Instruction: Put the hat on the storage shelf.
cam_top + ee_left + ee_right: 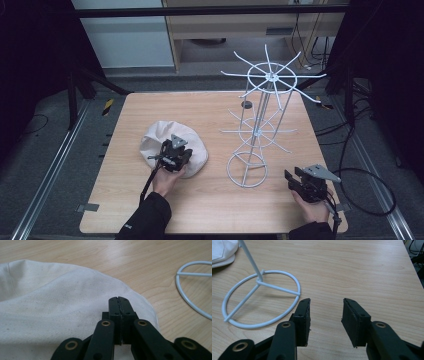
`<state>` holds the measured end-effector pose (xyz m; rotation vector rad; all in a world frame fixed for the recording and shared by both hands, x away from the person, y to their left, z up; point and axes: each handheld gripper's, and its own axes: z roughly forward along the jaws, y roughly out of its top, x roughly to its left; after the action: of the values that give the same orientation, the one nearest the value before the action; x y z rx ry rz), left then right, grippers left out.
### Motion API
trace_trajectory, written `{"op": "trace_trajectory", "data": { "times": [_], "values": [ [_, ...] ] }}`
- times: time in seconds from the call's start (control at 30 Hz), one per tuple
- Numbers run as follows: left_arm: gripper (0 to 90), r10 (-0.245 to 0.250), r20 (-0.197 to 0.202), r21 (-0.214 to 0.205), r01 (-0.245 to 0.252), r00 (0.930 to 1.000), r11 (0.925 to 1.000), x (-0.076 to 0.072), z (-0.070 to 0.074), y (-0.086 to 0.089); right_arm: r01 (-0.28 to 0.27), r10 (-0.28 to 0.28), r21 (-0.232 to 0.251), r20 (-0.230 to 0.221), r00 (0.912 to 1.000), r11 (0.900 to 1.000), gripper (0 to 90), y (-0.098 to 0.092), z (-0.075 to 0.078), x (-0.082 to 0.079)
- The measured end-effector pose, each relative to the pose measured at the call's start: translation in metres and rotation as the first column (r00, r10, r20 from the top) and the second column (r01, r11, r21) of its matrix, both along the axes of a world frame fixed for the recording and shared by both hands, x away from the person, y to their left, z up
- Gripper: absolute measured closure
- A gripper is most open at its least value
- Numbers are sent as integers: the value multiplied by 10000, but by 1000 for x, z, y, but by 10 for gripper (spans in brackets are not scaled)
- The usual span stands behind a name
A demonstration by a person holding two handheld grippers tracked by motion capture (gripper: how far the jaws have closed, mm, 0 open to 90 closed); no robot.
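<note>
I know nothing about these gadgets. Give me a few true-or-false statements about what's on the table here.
1. The left gripper has its jaws pressed together over the white cloth. True.
2. The right gripper is holding the wire rack. False: its jaws stand apart with nothing between them, beside the rack.
3. The wire rack stands upright on the table. True.
4. The white cloth hangs from the rack. False: it lies on the table to the rack's left.
</note>
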<state>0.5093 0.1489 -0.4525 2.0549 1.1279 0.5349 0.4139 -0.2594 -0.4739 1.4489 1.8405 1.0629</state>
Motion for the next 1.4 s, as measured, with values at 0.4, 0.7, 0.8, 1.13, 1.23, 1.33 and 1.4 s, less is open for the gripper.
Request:
{"op": "trace_trajectory", "data": {
  "times": [0.4, 0.7, 0.8, 1.13, 1.23, 1.33, 1.4],
  "values": [
    [900, -259, -95, 2, 259, 9996, 9997, -24, -1, 17, 42, -41, -123, 41, 10000, 9999, 580, -2, -1, 0],
    [900, -466, -211, -168, 463, 9987, 9988, -43, -1, 32, 83, -83, -113, -6, 10000, 9999, 580, -3, -1, -1],
    [900, -492, -244, -180, 488, 9985, 9986, -48, -2, 36, 72, -72, -140, -22, 10000, 9999, 580, -3, -2, -1],
    [900, -483, -257, -62, 481, 9985, 9988, -58, 0, 54, 129, -130, -87, -86, 9999, 9999, 581, -4, -2, -1],
    [900, -436, -253, -125, 433, 9987, 9990, -60, 0, 58, 128, -129, -64, -119, 9998, 9999, 581, -4, -2, -1],
    [900, -413, -257, -139, 410, 9988, 9991, -62, 0, 64, 106, -107, -75, -120, 9999, 9999, 581, -3, -2, -1],
    [900, -389, -253, -133, 386, 9989, 9992, -64, 0, 67, 107, -108, -102, -96, 9999, 9999, 581, -4, -2, -1]
  ]
}}
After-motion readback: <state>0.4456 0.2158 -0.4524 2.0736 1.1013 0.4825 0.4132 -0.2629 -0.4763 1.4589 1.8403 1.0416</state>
